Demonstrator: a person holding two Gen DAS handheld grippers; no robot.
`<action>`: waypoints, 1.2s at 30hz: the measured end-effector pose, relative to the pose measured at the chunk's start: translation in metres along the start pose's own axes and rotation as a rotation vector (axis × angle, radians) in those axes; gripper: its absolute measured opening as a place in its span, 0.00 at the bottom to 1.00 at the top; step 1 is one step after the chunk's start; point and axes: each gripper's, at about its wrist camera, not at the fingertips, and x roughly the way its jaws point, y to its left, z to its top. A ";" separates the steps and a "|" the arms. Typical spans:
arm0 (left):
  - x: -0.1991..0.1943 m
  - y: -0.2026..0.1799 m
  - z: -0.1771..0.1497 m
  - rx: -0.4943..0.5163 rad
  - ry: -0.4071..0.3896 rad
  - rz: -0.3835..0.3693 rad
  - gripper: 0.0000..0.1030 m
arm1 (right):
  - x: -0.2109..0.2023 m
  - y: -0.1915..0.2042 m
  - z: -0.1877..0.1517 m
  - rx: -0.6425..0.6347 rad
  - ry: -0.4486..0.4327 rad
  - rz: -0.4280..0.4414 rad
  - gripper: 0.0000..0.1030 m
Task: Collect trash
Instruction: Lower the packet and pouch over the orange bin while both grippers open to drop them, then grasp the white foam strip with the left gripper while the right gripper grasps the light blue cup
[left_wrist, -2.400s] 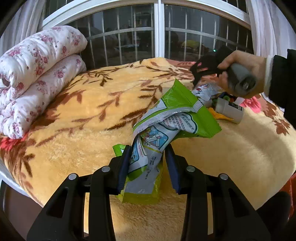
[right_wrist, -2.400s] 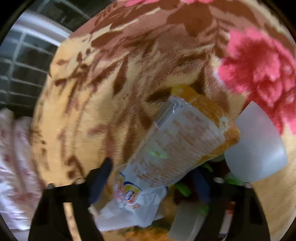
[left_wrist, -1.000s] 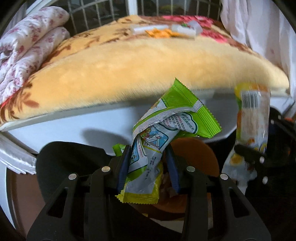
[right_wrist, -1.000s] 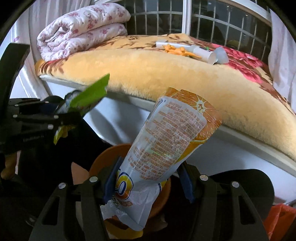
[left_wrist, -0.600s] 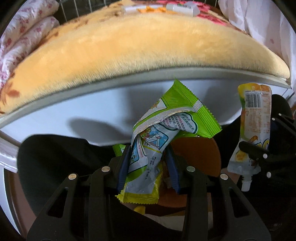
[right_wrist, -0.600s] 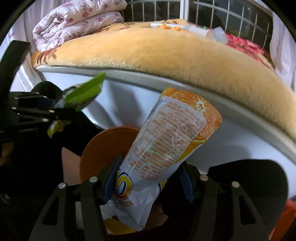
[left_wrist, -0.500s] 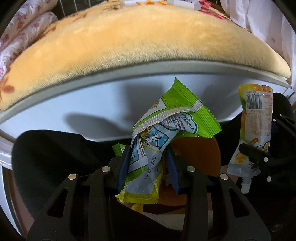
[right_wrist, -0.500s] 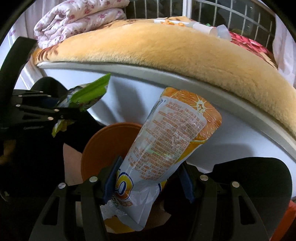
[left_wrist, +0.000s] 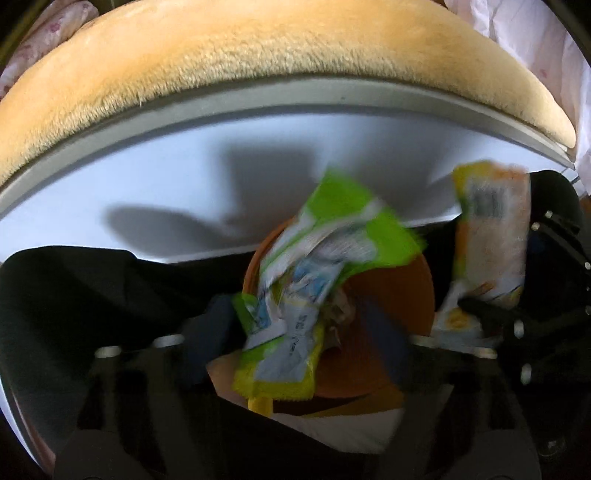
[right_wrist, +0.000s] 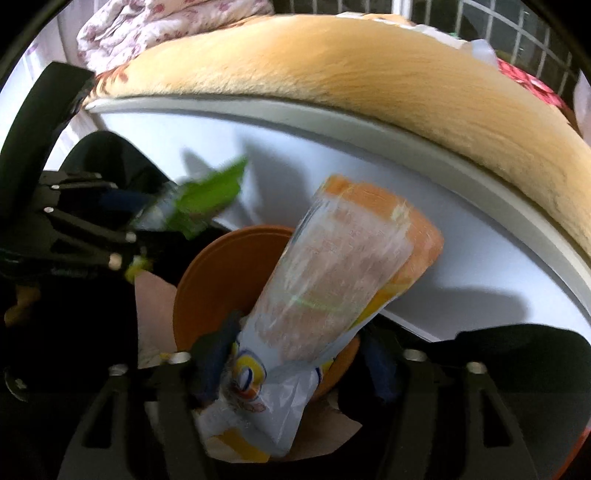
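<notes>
Left wrist view: left claw (left_wrist: 295, 332) spread, jaws just opened; green wrapper (left_wrist: 332, 258) loose btwn them, long axis upright, directly over orange bin (left_wrist: 413, 295). Right claw (right_wrist: 295, 365) likewise just opened; orange pouch (right_wrist: 332, 280) slipping binward. Half sec. earlier both were pinched.

We are pointing our right gripper (right_wrist: 295, 354) steeply down over the orange bin (right_wrist: 221, 280), its fingers (right_wrist: 214, 354) having just been spreading apart. The orange juice pouch (right_wrist: 332, 295) is sitting blurred between them, no longer pinched. At nine o'clock our left gripper (right_wrist: 122, 229) is standing beside the green wrapper (right_wrist: 207, 203), also blurred. The bed's tan blanket (right_wrist: 369, 74) is arching across twelve o'clock, above its white frame (right_wrist: 461, 258).
</notes>
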 end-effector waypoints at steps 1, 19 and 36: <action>0.000 0.001 0.000 -0.003 -0.001 -0.002 0.80 | 0.001 0.001 0.001 -0.006 -0.002 -0.019 0.84; -0.058 0.013 0.028 0.003 -0.191 0.039 0.80 | -0.054 -0.042 -0.007 0.138 -0.123 0.019 0.84; -0.068 -0.004 0.269 0.541 -0.328 0.115 0.86 | -0.075 -0.091 0.046 0.294 -0.293 0.106 0.89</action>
